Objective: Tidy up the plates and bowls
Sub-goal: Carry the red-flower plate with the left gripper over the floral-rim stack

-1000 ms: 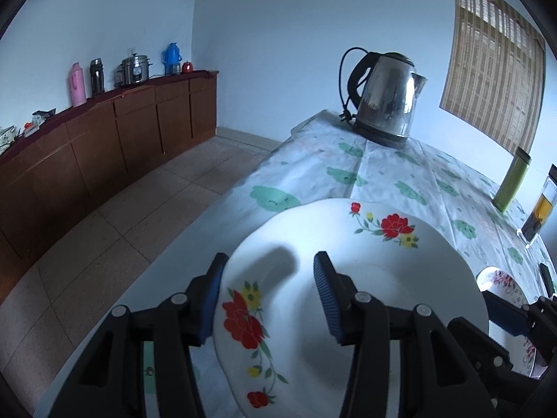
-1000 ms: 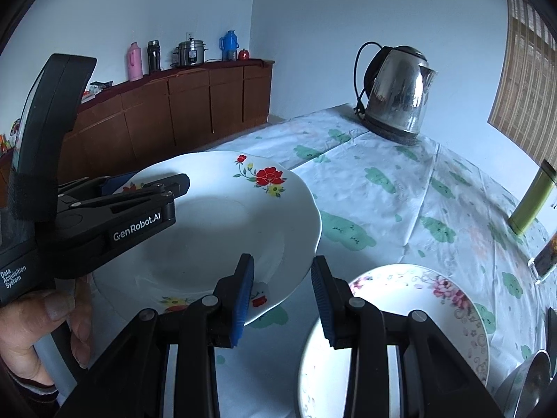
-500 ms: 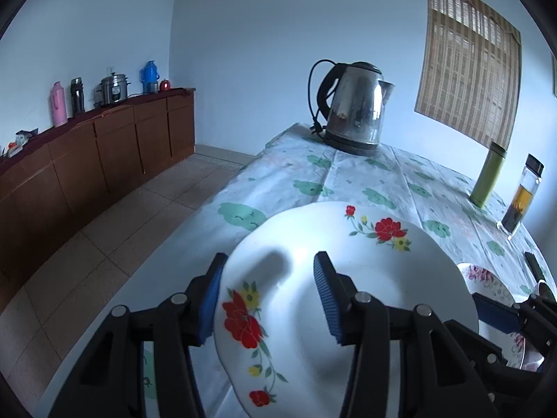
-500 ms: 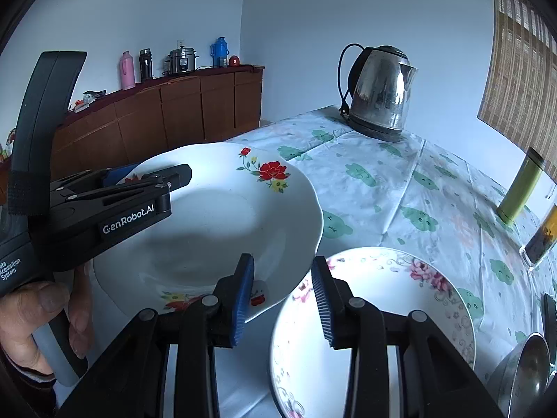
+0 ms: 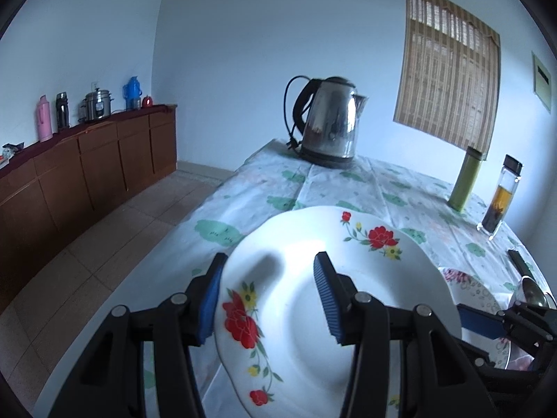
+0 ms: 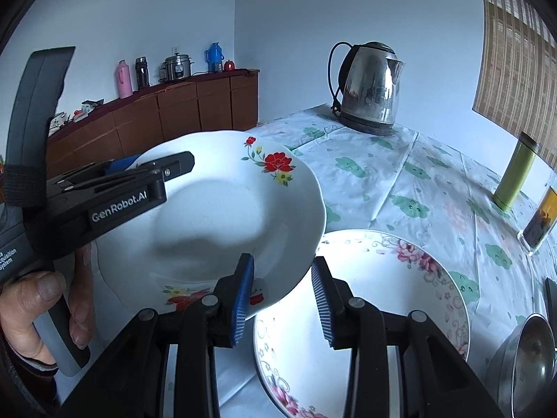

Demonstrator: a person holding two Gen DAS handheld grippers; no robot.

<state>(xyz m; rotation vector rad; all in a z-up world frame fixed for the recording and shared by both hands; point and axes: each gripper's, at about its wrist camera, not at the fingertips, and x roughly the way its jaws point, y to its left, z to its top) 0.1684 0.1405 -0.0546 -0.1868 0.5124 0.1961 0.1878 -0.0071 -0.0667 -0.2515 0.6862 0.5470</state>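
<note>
1. Our left gripper [image 5: 268, 296] clamps the rim of the red-flower plate [image 5: 365, 278]: one blue pad sits under the rim and the other lies on the plate's upper face, so the jaws are partly closed on it.
2. Our right gripper [image 6: 282, 289] straddles the opposite rim of the same plate [image 6: 226, 209], with one pad on top of it. The other pad is on the far side of the rim; we cannot tell whether it presses on the rim.
3. The plate hangs tilted over the near left edge of the table [image 6: 400, 174], its right rim overlapping the pink-flower plate [image 6: 383, 278].
4. That second plate lies flat on the cloth near the front edge, just beside a steel bowl [image 6: 529, 358] at the near right corner.
5. A hand [image 6: 31, 299] grips the left tool's handle.
6. A kettle [image 5: 330, 125] stands at the far edge; a green flask [image 5: 466, 177] and a tea bottle [image 5: 501, 195] stand along the right edge.
</note>
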